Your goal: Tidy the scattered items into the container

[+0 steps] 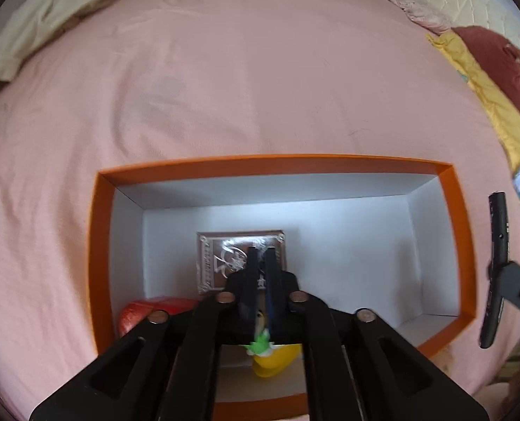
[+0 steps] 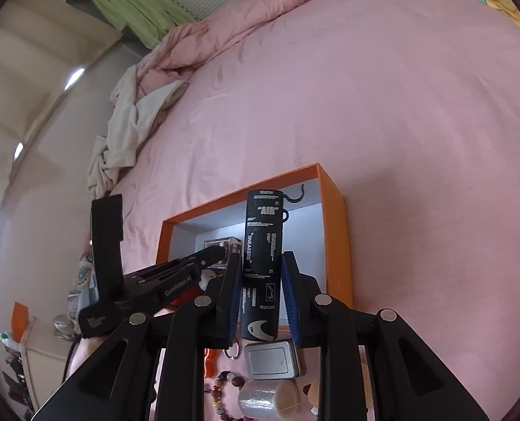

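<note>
Pink bed sheet [image 1: 245, 80] spread wide, rumpled at the far edge, with a cream cloth [image 2: 126, 129] bunched at one side and a yellow cloth [image 1: 487, 101] beside a dark red pillow [image 1: 494, 66] at the other. Green curtain [image 2: 137, 3] and pale walls beyond the bed.

Orange box [image 1: 102, 245] with white inside lying open on the sheet, holding a shiny framed card [image 1: 224, 256], a red item [image 1: 147, 310] and a yellow toy with green trim [image 1: 270, 354].

Left gripper [image 1: 260, 273] poised over the box interior, pointing steeply down, fingers drawn nearly together (whether pinching the toy below, impossible to tell).

Right gripper [image 2: 261, 301] clamped on a black cylinder [image 2: 261, 263] printed "SNEAKERS", long axis running away along the fingers, far end over the box's near rim.

Loose on the sheet below: a silver tin [image 2: 272, 359], a tape roll [image 2: 267, 400], a bead bracelet [image 2: 226, 391].
</note>
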`<state>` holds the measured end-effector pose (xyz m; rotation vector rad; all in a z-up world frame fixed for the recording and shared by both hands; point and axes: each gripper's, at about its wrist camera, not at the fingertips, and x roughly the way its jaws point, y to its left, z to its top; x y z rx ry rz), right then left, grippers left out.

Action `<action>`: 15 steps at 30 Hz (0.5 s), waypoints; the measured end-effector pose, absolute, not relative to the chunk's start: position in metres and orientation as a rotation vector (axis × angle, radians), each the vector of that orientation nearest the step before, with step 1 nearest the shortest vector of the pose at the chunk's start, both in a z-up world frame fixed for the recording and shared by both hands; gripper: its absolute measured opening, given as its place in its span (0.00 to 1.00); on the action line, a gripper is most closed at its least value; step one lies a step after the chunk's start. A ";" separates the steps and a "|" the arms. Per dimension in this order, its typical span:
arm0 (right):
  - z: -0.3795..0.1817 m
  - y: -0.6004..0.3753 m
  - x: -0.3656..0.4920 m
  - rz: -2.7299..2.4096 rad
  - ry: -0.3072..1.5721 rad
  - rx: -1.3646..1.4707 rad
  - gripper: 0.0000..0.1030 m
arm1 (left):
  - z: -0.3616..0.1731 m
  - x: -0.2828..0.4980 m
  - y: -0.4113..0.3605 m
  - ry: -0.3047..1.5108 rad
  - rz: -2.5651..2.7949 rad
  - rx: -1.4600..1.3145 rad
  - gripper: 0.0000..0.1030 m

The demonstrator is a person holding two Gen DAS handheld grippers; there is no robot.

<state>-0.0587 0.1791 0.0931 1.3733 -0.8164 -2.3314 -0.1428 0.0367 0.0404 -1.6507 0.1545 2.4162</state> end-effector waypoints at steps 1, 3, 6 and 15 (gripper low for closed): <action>0.092 0.181 -0.058 -2.326 -0.830 1.371 0.22 | 0.039 -0.142 0.042 0.194 2.412 -1.625 0.37; 0.092 0.181 -0.059 -2.321 -0.838 1.370 0.22 | 0.034 -0.140 0.054 0.219 2.355 -1.589 0.77; 0.090 0.178 -0.060 -2.318 -0.830 1.370 0.22 | 0.020 -0.137 0.070 0.366 2.363 -1.623 1.00; 0.084 0.173 -0.063 -2.299 -0.807 1.395 0.22 | 0.042 -0.149 0.019 0.020 2.424 -1.713 0.25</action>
